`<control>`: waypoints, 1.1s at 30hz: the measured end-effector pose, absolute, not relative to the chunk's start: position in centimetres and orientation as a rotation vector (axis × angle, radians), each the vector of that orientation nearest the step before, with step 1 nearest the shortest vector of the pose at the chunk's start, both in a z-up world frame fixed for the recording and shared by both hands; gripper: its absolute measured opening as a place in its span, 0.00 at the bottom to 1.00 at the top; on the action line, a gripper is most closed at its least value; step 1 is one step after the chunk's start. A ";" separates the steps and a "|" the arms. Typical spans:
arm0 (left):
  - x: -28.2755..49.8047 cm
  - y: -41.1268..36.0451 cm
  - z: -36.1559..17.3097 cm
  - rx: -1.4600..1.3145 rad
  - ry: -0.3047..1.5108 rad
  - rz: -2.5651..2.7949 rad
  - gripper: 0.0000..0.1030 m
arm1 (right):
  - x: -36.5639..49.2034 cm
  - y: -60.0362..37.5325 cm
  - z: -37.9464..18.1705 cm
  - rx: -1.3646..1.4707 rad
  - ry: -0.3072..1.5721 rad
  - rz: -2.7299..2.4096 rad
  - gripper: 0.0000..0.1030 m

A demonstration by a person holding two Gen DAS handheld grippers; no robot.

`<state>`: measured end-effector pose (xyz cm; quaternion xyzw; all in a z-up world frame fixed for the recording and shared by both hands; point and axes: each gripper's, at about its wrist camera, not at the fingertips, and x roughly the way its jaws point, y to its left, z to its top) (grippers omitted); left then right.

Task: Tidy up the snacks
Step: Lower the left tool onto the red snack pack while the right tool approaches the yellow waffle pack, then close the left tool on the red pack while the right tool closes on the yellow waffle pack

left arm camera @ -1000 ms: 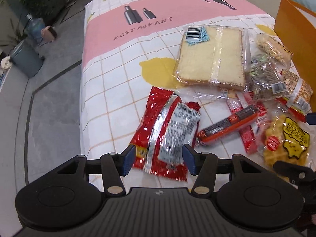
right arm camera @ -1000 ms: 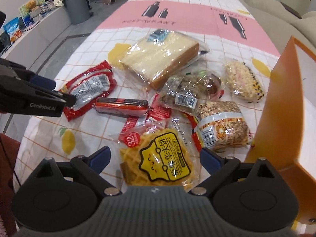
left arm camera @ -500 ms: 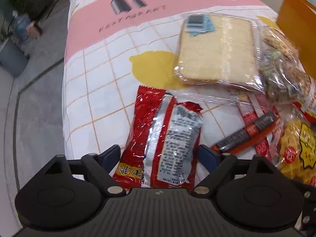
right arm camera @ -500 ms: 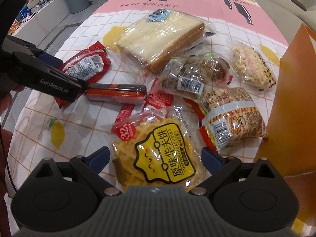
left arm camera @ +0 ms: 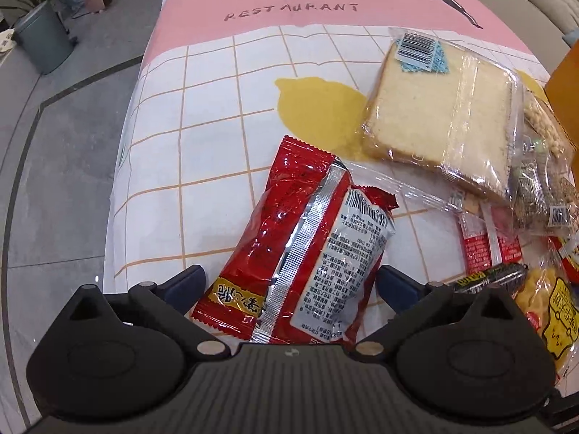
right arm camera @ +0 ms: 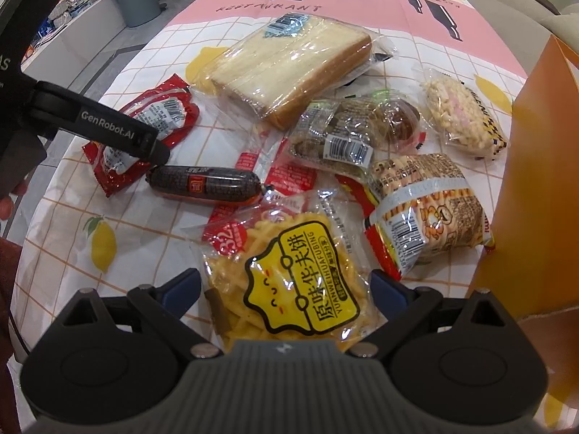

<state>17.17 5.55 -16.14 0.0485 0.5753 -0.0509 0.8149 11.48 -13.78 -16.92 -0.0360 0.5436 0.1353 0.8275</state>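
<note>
A red foil snack packet (left arm camera: 307,238) lies back side up on the lemon-print tablecloth (left arm camera: 202,152). My left gripper (left arm camera: 293,284) points steeply down over its near end, jaws wide open, one finger on each side and a small gap to the wrapper. In the right wrist view one left gripper finger (right arm camera: 119,133) crosses that red packet (right arm camera: 152,115). My right gripper (right arm camera: 284,285) is open astride a clear pack of yellow waffles (right arm camera: 289,275), pads apart from it.
Wrapped sliced bread (right arm camera: 289,68), a dark sausage (right arm camera: 206,184), red sachets (left arm camera: 488,242), a clear pack of dark cakes (right arm camera: 347,133), a puffed-rice roll (right arm camera: 463,115) and a biscuit-stick pack (right arm camera: 427,202) crowd the middle. An orange box (right arm camera: 542,181) stands at the right. The table edge and floor (left arm camera: 61,181) lie left.
The left gripper's jaws spread wide and it sank over the red packet's near end, rolling a little. The right gripper closed in over the waffle pack.
</note>
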 end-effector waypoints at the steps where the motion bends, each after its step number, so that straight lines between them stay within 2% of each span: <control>1: 17.3 5.6 -16.1 0.099 1.230 -0.103 1.00 | 11.5 -13.8 -16.9 -0.076 1.154 0.287 0.93; 33: 17.1 6.0 -15.9 0.009 1.221 0.024 1.00 | 11.3 -14.1 -17.5 -0.061 1.159 0.269 0.94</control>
